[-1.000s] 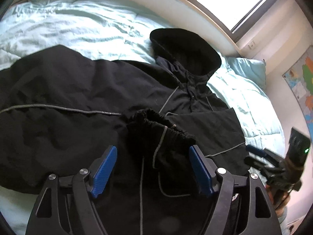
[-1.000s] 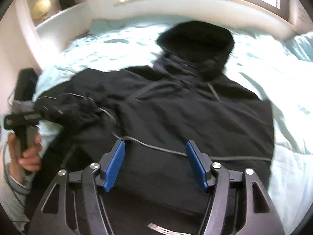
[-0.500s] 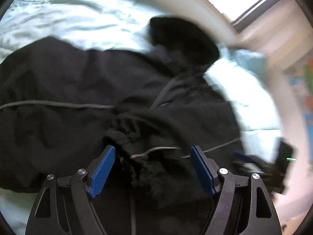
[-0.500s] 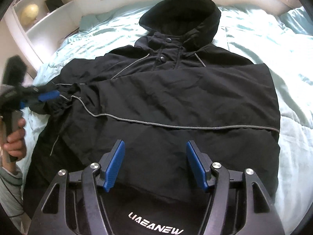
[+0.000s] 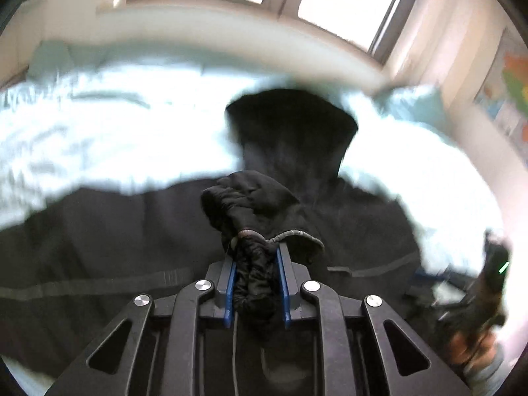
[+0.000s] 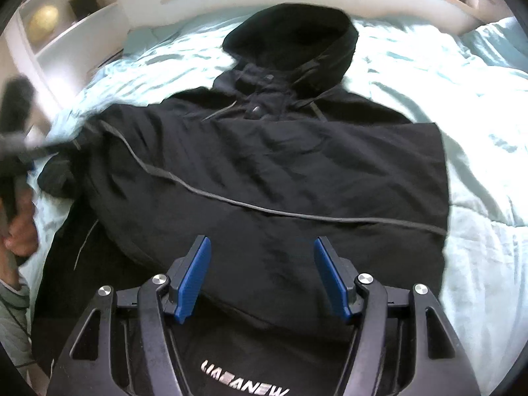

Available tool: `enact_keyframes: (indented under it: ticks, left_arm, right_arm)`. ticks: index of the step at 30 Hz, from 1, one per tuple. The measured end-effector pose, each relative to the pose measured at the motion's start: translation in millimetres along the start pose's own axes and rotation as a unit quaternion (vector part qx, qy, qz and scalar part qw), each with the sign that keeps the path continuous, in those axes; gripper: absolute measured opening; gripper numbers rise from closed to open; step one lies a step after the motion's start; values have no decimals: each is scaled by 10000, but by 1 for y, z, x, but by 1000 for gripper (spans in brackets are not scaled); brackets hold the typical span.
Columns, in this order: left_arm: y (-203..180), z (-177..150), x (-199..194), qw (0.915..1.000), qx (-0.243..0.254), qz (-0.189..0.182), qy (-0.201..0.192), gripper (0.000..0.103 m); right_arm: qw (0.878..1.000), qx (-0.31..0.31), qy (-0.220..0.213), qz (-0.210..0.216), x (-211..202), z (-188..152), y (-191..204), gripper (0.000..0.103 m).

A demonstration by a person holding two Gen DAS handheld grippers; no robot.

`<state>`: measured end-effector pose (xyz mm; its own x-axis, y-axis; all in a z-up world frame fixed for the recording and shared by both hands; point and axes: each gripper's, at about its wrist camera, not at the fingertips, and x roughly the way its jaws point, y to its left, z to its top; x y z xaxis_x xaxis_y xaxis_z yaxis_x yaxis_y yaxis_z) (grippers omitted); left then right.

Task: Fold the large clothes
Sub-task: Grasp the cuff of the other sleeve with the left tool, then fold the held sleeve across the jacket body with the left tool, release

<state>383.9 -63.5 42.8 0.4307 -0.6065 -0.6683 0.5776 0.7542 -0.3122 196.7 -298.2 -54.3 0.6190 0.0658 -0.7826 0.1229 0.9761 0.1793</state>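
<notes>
A large black hooded jacket [image 6: 280,165] lies front-up on the bed, hood [image 6: 290,43] toward the window. One sleeve is folded across its chest. My left gripper [image 5: 256,264] is shut on the bunched elastic sleeve cuff [image 5: 254,231] and holds it above the jacket's body [image 5: 99,237]; the view is blurred. My right gripper [image 6: 262,264] is open and empty, hovering over the jacket's lower part. The left gripper also shows blurred at the left edge of the right wrist view [image 6: 16,151].
A pale blue duvet [image 6: 478,132] covers the bed. A pillow [image 6: 495,39] lies at the far right. White shelves [image 6: 66,16] stand at the far left, a window ledge [image 5: 231,33] behind the bed, a wall map [image 5: 508,89] at right.
My left gripper has closed on the sleeve cuff that lay between its open fingers and has lifted it while swinging. My right gripper stayed open, hovering over the jacket.
</notes>
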Motion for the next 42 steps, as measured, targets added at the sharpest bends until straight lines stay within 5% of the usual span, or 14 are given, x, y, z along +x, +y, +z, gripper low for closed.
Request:
enact_keyframes:
  ticks: [2, 4, 9, 12, 16, 18, 20, 24, 28, 31, 36, 42]
  left_arm:
    - [12, 13, 0, 10000, -20, 11, 5, 22]
    - [37, 7, 16, 9990, -137, 74, 420, 22]
    - [94, -55, 64, 9851, -524, 368, 1598, 30]
    - [105, -64, 65, 9868, -685, 185, 1458, 32]
    - [88, -52, 25, 9933, -123, 616, 966, 50]
    - [74, -42, -10, 9951, 161, 872, 428, 53]
    - [60, -32, -26, 9968, 253, 738, 171, 59]
    - [36, -25, 11, 9984, 87, -35, 553, 59]
    - [43, -57, 85, 9904, 25, 367, 1333, 58]
    - [43, -64, 88, 9919, 102, 371, 1207, 58]
    - [47, -55, 29, 9978, -142, 111, 632, 58]
    - [130, -77, -90, 9916, -871, 953, -104, 58]
  right_arm:
    - [9999, 69, -113, -102, -2, 9, -1, 68]
    - [9993, 54, -257, -263, -2, 17, -3, 68]
    - [9960, 248, -112, -855, 26, 19, -19, 68]
    - [9952, 372, 406, -807, 59, 7, -30, 68]
    - [9958, 417, 478, -665, 53, 12, -32, 66]
    - [9974, 527, 36, -481, 15, 20, -35, 66]
    - [9959, 580, -419, -557, -16, 27, -43, 68]
    - [9934, 787, -507, -656, -22, 46, -60, 68]
    - [9897, 770, 266, -1173, 41, 34, -63, 68]
    - [9892, 583, 320, -1304, 64, 18, -63, 68]
    - [9868, 622, 127, -1492, 43, 20, -56, 68]
    - [9963, 132, -306, -790, -9, 5, 7, 68]
